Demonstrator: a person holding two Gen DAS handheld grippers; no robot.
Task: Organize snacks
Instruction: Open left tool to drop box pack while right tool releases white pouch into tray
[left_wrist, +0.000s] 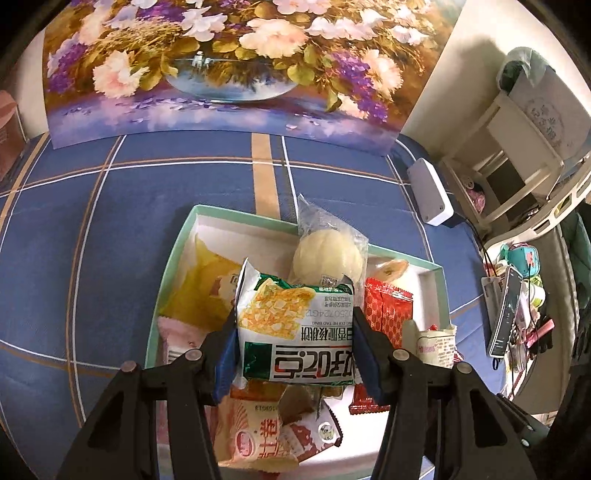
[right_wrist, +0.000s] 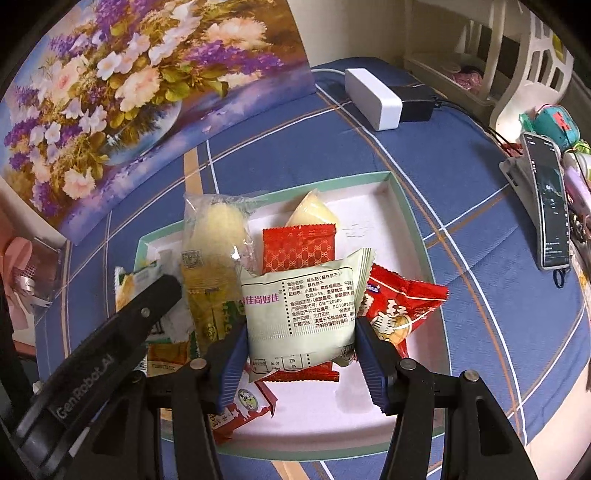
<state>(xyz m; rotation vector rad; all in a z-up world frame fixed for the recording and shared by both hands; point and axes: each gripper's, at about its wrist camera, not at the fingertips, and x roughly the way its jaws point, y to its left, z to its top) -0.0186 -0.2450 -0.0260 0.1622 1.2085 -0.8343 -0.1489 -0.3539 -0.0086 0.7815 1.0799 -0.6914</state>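
Observation:
My left gripper (left_wrist: 295, 339) is shut on a green and white snack packet (left_wrist: 295, 332) and holds it above a green-rimmed white tray (left_wrist: 177, 251). My right gripper (right_wrist: 299, 332) is shut on a pale green snack packet (right_wrist: 301, 306) above the same tray (right_wrist: 402, 206). The tray holds several snacks: a clear bag with a round bun (left_wrist: 328, 251), a red patterned packet (left_wrist: 386, 314), a yellow packet (left_wrist: 199, 284). In the right wrist view the bun bag (right_wrist: 216, 236), the red patterned packet (right_wrist: 299, 247) and a red crinkly packet (right_wrist: 402, 310) lie behind my packet. The left gripper's arm (right_wrist: 110, 332) shows at lower left.
The tray sits on a blue checked cloth (left_wrist: 110, 221). A flower painting (left_wrist: 221, 66) stands at the back. A white box (right_wrist: 373, 98) with a black adapter lies to the right. A phone on a stand (right_wrist: 550, 199) and a cream shelf (left_wrist: 517, 166) are at the far right.

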